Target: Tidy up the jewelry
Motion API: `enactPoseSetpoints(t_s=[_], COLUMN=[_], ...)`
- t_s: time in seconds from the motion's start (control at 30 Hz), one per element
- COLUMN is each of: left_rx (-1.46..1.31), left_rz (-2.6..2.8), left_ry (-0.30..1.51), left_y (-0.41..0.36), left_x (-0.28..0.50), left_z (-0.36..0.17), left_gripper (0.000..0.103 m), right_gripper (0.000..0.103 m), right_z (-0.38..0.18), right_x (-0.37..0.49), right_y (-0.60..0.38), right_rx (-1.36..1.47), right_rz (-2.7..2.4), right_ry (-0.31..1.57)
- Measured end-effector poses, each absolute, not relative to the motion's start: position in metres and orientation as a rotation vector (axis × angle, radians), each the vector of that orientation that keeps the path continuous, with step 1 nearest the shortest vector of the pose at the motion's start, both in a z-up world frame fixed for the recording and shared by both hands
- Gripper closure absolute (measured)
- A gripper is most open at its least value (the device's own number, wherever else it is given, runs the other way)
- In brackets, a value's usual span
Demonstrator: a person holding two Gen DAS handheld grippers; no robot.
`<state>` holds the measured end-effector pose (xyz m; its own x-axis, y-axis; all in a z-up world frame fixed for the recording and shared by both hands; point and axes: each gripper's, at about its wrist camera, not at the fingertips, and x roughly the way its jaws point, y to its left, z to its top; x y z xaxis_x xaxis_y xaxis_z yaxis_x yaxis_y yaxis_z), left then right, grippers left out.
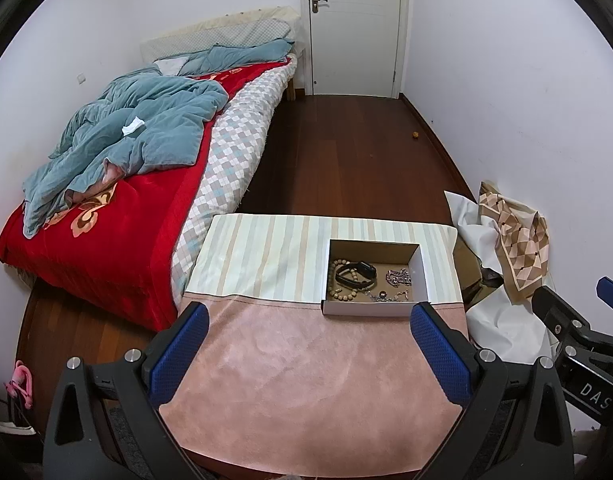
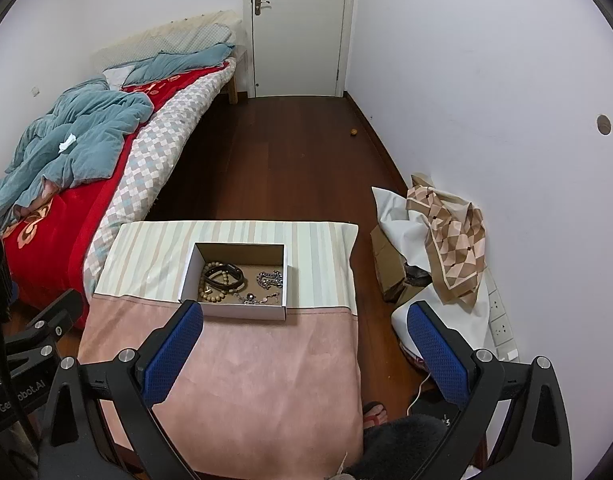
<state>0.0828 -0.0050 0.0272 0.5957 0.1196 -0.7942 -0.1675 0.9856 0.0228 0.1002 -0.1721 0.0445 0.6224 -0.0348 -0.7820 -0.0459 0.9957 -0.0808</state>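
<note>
Nearby, a bed [image 1: 118,184] flanks the table [image 1: 306,360] bearing the box [image 1: 370,308].

Unmade bed [image 1: 118,184] with teal quilt [image 1: 146,124], white door [image 2: 300,28], patterned scarf [image 2: 452,246] by wall

Layout: box on bench, bed to the left.
The box [image 2: 234,312] sits on the bench [image 2: 246,368]; inside, bead bracelet [image 2: 210,286] left, chain [image 2: 270,279] right. Bed [image 2: 66,200] lies left, door [image 2: 298,28] behind.
</note>
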Motion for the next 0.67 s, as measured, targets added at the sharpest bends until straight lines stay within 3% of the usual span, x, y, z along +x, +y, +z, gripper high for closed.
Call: enactPoseSetpoints(t_s=[0.67], left_rx=[-0.063], left_rz=[0.166], left_ry=[0.915], left_y=[-0.0064], left_x=[0.0848], left_z=[0.0209], left_gripper=[0.000], right_gripper=[0.000], right_z=[0.0407], right_x=[0.0997], right_y=[-0.1704], right_rx=[-0.103], right_rz=[0.015], right_ry=[0.907])
